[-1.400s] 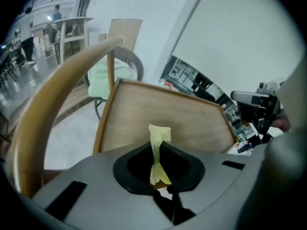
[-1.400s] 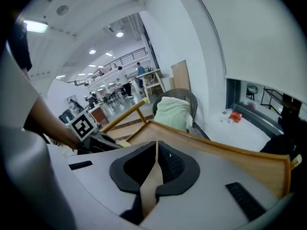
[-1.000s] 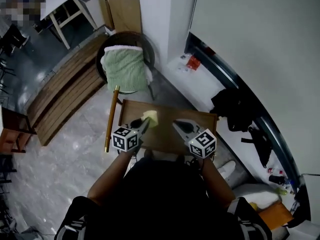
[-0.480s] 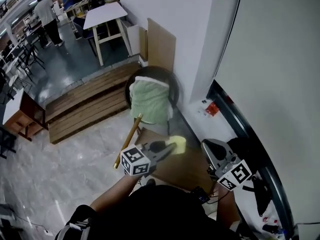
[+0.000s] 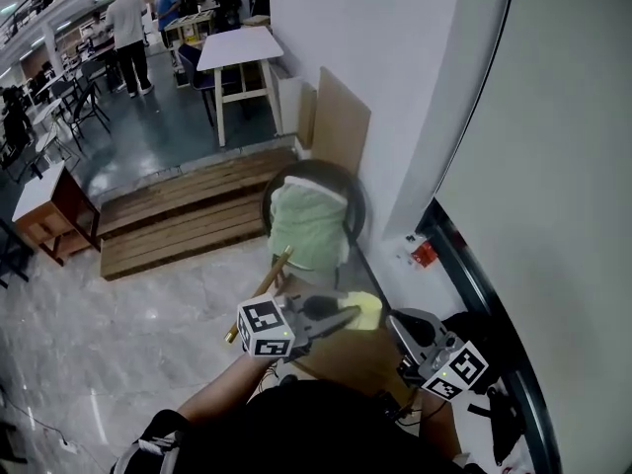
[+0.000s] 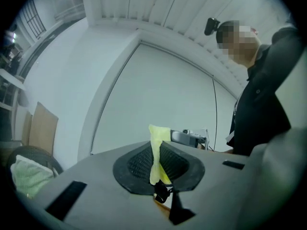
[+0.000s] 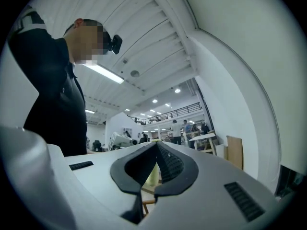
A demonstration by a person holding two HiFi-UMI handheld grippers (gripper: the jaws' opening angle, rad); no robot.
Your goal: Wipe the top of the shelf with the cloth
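One cloth pinched, shelf top not yet touched

Left gripper (image 5: pixel 334 314) has its jaws clamped on the yellow cloth (image 5: pixel 365 310), and a strip of it stands up past the tips. Its camera faces the white wall, so the cloth seems held above the far edge of the wooden shelf top (image 5: pixel 348 355) rather than on it. Right gripper (image 5: pixel 408 330), just to the right, has its jaws pressed together on nothing. To wipe well, tilt the left gripper down until the cloth lies flat on the wood. Press lightly and sweep in overlapping passes from far edge to near, with the right gripper clear of the path.
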